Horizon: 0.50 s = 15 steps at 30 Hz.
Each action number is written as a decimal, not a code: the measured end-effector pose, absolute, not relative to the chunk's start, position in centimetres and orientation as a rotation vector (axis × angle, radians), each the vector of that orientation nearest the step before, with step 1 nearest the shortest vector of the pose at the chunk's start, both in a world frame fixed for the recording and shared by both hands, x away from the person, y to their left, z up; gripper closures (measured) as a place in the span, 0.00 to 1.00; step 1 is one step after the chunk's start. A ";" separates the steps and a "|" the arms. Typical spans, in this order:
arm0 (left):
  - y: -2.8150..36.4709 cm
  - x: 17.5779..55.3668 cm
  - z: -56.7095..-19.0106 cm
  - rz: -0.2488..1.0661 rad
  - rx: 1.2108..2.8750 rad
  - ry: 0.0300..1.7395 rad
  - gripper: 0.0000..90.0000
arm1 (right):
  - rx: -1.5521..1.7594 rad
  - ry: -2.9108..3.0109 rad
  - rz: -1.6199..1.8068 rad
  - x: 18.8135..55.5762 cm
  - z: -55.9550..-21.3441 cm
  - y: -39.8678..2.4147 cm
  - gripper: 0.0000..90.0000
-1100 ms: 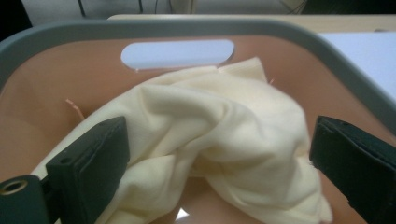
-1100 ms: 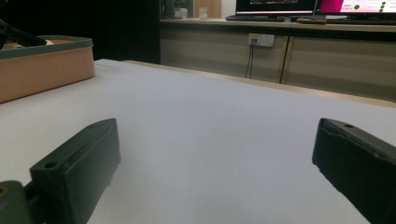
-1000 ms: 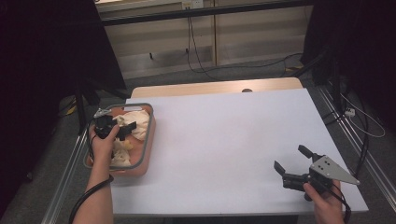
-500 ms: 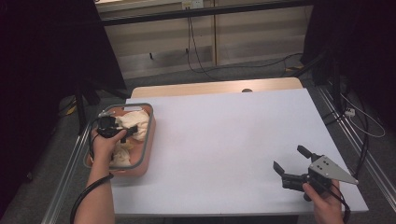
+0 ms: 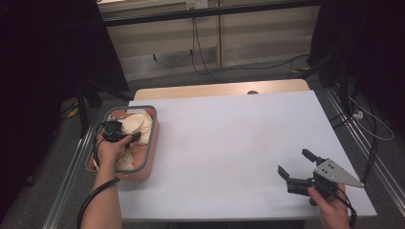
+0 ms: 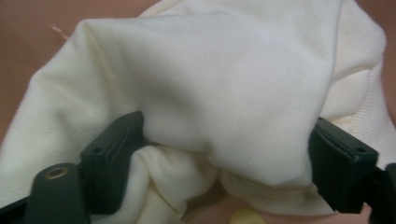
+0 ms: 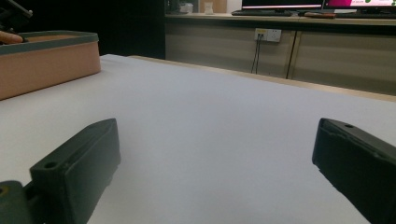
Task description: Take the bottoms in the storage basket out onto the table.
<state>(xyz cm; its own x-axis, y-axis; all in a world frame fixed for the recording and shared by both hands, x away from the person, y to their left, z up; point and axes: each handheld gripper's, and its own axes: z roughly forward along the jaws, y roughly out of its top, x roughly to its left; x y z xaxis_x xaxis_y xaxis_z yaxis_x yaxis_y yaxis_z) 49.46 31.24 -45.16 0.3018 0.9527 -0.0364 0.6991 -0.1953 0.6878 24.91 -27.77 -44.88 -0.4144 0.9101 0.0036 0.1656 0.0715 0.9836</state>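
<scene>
The white rectangular worktop (image 5: 229,148) carries a salmon-pink plastic basket with a grey rim (image 5: 149,143) at its left edge, and a crumpled cream cloth (image 6: 219,98) lies inside it. The left gripper (image 6: 224,154) reaches into the basket, its jaws just closing around a fold of the cloth, both pads touching it. Near the worktop's front right corner the right gripper (image 5: 298,167) hovers wide open and empty.

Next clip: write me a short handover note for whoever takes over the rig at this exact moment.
Left gripper: down in the basket at the table's left edge, jaws just closing around a fold of the cream cloth; both pads touch the fabric, a firm pinch not confirmed.
Right gripper: open, empty, resting low over the white table at its near right.
Done: cloth reached.
Left: finish the pinch and lift the cloth out, probably onto the table.
</scene>
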 end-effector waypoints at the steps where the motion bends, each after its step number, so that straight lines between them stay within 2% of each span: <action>1: 31.3 49.4 -45.2 0.546 1.973 1.468 0.27 | 1.083 1.676 1.399 24.9 -44.9 -27.8 0.01; 8: 30.8 49.1 -45.1 0.561 1.965 1.515 0.35 | 1.084 1.671 1.404 24.8 -44.8 -27.9 0.01; 15: 30.9 48.6 -44.9 0.517 1.960 1.516 0.59 | 1.080 1.676 1.405 24.8 -44.8 -27.8 0.01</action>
